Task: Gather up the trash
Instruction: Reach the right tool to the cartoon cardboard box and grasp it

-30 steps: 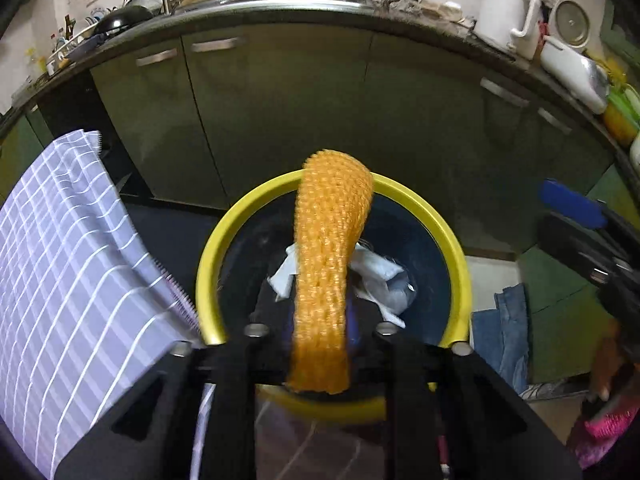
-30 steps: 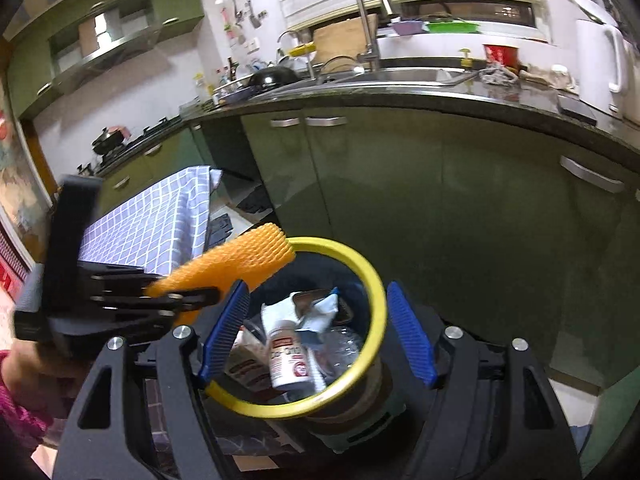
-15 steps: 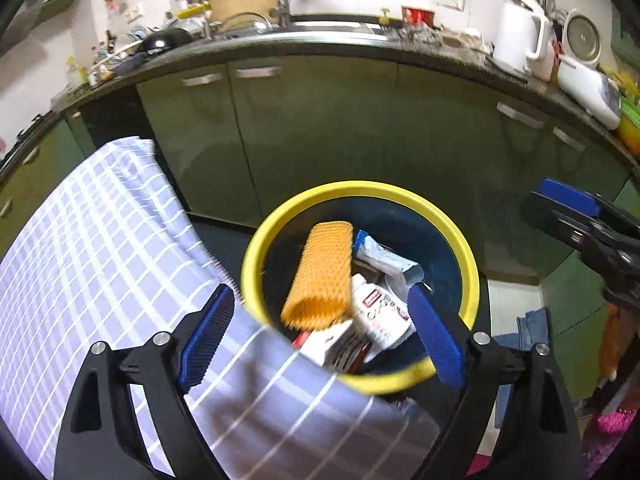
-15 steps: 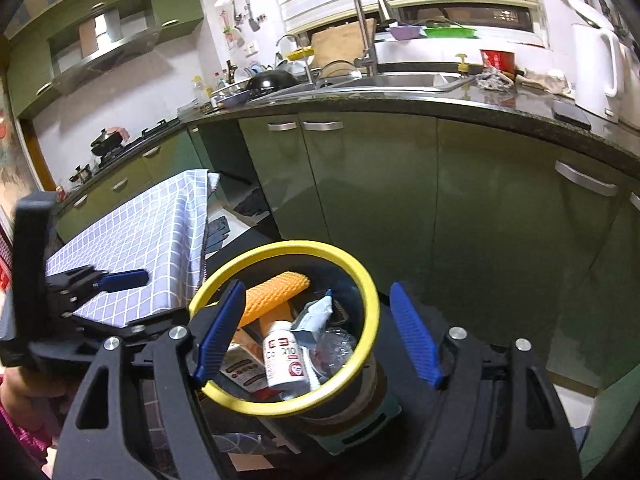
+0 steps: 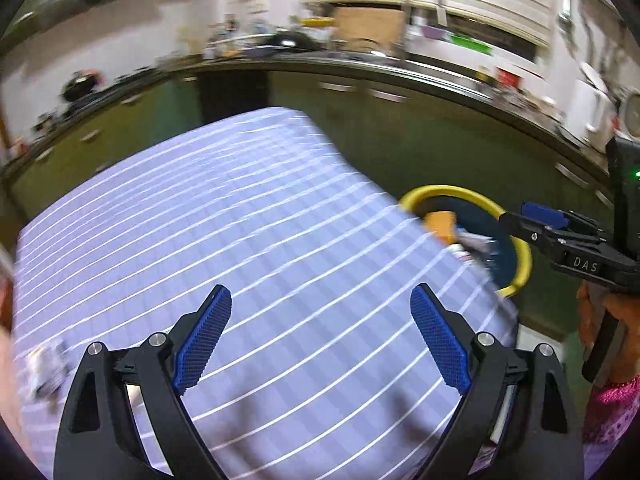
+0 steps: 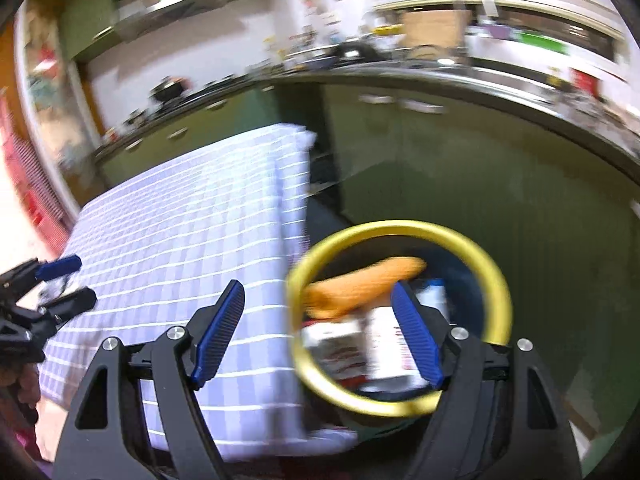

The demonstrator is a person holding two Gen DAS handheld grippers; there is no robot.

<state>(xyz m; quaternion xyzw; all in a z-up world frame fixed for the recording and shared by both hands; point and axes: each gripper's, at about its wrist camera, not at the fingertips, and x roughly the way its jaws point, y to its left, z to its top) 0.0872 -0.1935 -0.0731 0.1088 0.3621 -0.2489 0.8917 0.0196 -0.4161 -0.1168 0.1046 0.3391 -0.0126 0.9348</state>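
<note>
Orange foam net in bin, far right of wide, empty left gripper

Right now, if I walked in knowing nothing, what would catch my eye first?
Probably the yellow-rimmed bin on the floor before the green cabinets, with an orange foam net lying on the packaging inside. Beside it, the checked tablecloth fills much of both views. Two open grippers with blue pads hover here: the left gripper over the cloth, the right gripper at the edge between cloth and bin.
</note>
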